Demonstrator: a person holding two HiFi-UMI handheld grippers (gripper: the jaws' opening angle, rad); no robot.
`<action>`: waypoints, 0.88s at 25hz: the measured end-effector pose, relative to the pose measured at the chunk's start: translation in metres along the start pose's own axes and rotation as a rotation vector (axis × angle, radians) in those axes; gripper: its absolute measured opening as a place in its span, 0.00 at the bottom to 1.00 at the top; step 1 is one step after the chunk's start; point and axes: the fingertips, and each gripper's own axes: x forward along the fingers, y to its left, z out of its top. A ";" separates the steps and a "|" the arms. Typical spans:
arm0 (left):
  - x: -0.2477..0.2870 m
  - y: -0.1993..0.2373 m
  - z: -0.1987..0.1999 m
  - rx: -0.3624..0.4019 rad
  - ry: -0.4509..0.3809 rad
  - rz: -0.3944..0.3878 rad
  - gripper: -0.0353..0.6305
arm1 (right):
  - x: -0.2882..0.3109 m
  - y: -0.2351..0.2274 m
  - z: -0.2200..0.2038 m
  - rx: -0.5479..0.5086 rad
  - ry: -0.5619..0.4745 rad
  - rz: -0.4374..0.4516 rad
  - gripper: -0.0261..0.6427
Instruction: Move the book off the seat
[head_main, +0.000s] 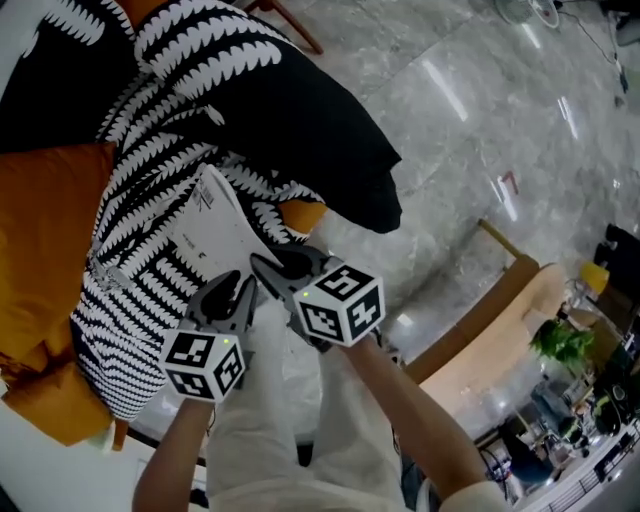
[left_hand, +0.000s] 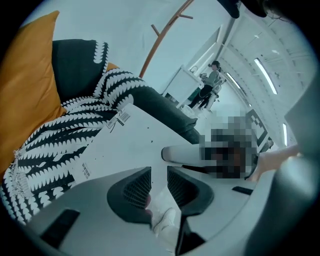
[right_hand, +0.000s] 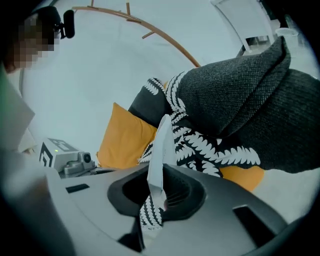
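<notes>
A thin white book (head_main: 215, 232) lies tilted on the black-and-white patterned blanket (head_main: 150, 130) that covers the seat. My right gripper (head_main: 268, 263) is shut on the book's lower edge. In the right gripper view the book (right_hand: 159, 150) runs edge-on between the pads (right_hand: 172, 192). My left gripper (head_main: 240, 283) sits just beside it, to the left. In the left gripper view its jaws (left_hand: 159, 186) stand a little apart facing the book's flat cover (left_hand: 135, 145), with nothing pinched. One right finger (left_hand: 180, 152) lies against that cover.
Orange cushions (head_main: 45, 230) sit at the seat's left, and a dark grey cushion (head_main: 310, 140) overhangs its right side. Marble floor (head_main: 480, 120) spreads to the right. A wooden bench (head_main: 490, 335) and a plant (head_main: 560, 342) stand at lower right. A person (left_hand: 210, 85) stands far off.
</notes>
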 end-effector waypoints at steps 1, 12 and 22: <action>0.004 0.003 0.000 0.012 0.003 -0.006 0.21 | 0.002 0.000 -0.001 -0.004 -0.003 0.008 0.11; 0.064 0.027 -0.018 0.157 0.078 -0.117 0.21 | 0.004 -0.056 -0.014 0.061 -0.118 -0.049 0.11; 0.082 -0.027 -0.030 0.291 0.118 -0.163 0.21 | -0.067 -0.077 -0.043 0.124 -0.224 -0.085 0.11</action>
